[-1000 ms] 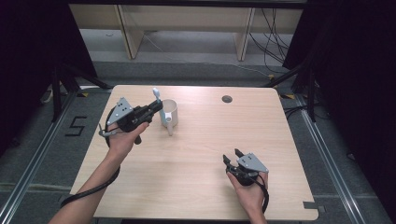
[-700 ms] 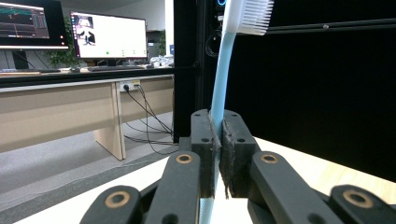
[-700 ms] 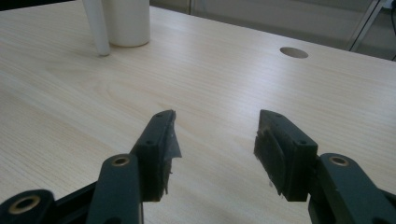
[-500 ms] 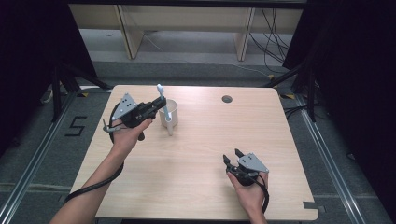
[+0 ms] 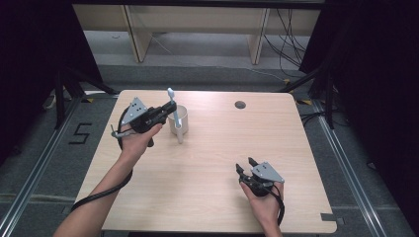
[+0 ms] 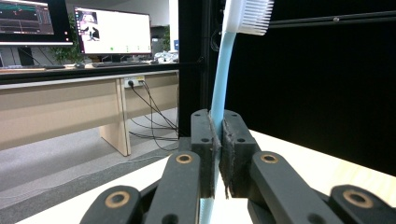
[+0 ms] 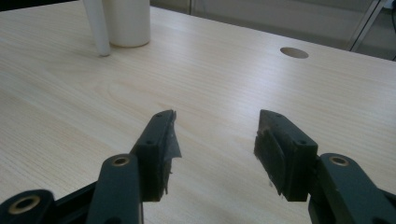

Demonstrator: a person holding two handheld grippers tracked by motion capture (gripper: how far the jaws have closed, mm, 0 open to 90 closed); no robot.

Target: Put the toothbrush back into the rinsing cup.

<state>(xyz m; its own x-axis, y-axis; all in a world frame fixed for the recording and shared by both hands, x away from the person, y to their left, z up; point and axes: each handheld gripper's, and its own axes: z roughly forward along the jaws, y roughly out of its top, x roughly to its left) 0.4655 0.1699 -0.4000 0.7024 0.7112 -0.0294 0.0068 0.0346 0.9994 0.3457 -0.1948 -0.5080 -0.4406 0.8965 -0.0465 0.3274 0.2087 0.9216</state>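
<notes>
Your left gripper (image 5: 165,112) pinches toothbrush (image 5: 174,120) upright, apparently just beside cup (image 5: 181,120). Your right gripper (image 7: 215,140) spread, low over table (image 5: 212,158).

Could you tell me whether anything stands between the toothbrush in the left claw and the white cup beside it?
Nothing visible does. The left claw is shut on the toothbrush, held roughly upright with bristles up, right at the near rim of the white cup. The cup's mouth looks open, and the right claw rests far off, open.
</notes>
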